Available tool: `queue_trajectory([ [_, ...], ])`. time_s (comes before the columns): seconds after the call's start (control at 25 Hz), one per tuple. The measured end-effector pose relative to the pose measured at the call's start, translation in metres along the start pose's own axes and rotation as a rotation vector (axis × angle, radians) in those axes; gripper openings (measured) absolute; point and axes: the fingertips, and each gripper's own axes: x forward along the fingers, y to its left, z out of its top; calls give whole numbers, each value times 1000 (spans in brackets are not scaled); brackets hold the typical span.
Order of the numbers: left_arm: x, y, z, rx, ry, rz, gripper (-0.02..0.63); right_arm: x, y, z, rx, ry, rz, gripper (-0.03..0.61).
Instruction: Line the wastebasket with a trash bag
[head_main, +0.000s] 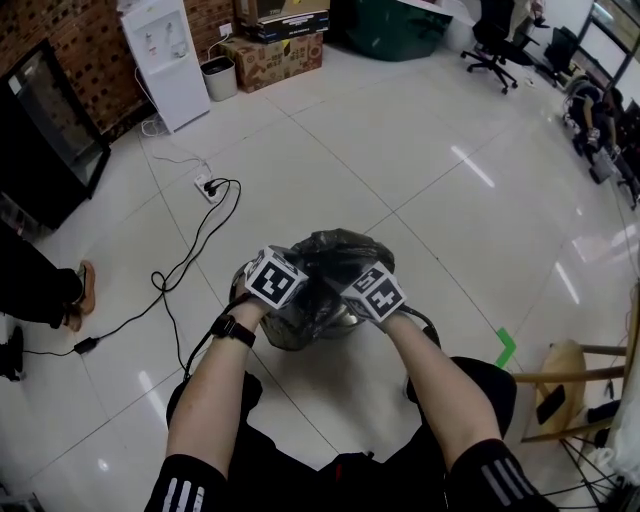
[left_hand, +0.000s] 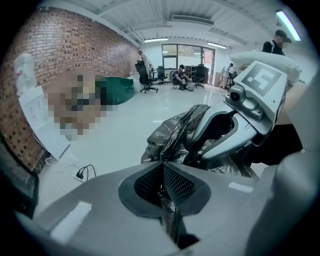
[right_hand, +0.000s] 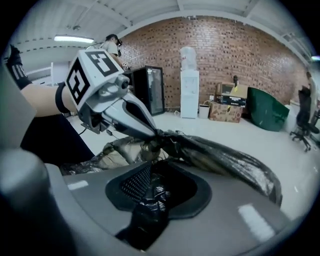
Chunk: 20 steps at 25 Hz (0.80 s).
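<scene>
Seen from the head camera, a black glass-door cooler (head_main: 45, 135) stood at 10 o'clock from the trash bag (head_main: 340, 250) and a white water dispenser (head_main: 165, 60) at 11 o'clock, with a power strip (head_main: 208, 187) and its looping cable on the tiled floor between them and the bag. The bag, black and crumpled, was draped over the wastebasket (head_main: 300, 330) on the floor just ahead of the person's knees; most of the basket was hidden under it. The left gripper (left_hand: 162, 175) came in from 8 o'clock with its jaws fully together, pinching a thin fold of the bag between the pads. The right gripper (right_hand: 156, 186) came in from 4 o'clock, close beside the left one's tips, with its jaws a little apart and clamped on a thick wad of the bag. A green tape mark (head_main: 505, 347) lay at 3 o'clock, with a wooden stool (head_main: 570, 385) just beyond it.
</scene>
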Motion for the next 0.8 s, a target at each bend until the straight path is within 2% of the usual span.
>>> queue_trajectory([
  [0.2, 25, 2, -12, 10, 57, -11, 1, 32, -15, -38, -30, 131, -10, 110],
  [0.36, 31, 11, -5, -3, 51, -1, 1, 48, -17, -58, -38, 214, 16, 110],
  [0.48, 38, 20, -10, -8, 68, 15, 1, 46, -8, -57, -63, 188, 54, 110],
  [0.64, 51, 30, -22, -17, 104, 20, 1, 34, 6, -25, -141, 65, 106, 110],
  [0.8, 58, 33, -22, 5, 113, 14, 1, 41, 5, -2, -229, 5, 80, 138],
])
